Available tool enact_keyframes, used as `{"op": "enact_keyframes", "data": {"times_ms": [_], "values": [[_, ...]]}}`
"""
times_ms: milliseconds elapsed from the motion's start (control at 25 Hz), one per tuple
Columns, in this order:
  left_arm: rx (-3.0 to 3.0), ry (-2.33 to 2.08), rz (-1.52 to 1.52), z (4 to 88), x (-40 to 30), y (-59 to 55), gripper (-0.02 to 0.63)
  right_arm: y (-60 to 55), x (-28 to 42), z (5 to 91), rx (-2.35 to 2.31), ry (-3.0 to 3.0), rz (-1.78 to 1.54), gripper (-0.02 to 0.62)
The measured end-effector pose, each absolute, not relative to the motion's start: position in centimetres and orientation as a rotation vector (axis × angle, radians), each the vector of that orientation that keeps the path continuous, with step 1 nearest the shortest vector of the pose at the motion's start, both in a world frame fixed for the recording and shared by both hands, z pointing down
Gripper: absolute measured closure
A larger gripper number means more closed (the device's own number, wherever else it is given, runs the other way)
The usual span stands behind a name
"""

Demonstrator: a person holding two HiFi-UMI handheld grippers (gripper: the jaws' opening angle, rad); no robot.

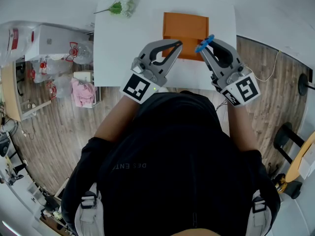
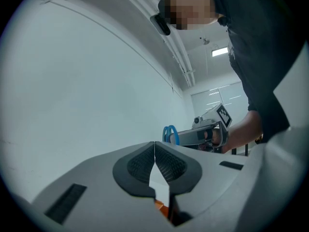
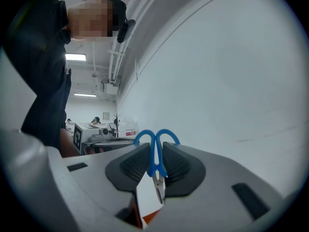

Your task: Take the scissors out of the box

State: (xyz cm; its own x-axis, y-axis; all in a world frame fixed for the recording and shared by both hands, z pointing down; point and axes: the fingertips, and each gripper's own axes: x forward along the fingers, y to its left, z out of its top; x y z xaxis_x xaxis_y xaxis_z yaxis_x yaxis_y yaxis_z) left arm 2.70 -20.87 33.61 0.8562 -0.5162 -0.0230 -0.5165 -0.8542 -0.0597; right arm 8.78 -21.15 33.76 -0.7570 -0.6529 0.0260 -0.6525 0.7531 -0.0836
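White table (image 1: 123, 43), orange box (image 1: 184, 26). My right gripper (image 3: 155, 166) pinches scissors (image 3: 155, 154) by handles: light, stiff, slippery (my guess). Left gripper (image 2: 154, 161) closed, empty.

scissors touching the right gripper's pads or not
Touching. The right gripper view shows the scissors pinched by their blue handles between both pads of the right gripper.

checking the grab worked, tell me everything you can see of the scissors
The scissors are small, with two blue plastic-looking finger loops and short metal blades, closed. The right gripper clamps them at the handles between its pads: loops stick out past the jaw tips, blades point back toward the gripper. In the head view they are held over the box's right edge, touching nothing else.
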Motion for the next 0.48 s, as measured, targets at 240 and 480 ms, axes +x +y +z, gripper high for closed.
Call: {"op": "enact_keyframes", "data": {"times_ms": [240,480], "values": [[-2.956,0.835,0.002,33.61,2.63,-20.95,0.586,-21.13,8.77,33.7,-1.087,2.939,-0.138,0.505],[-2.946,0.837,0.023,33.48,2.66,-20.98,0.586,-21.24,8.87,34.03,-1.093,2.936,-0.158,0.505]]}}
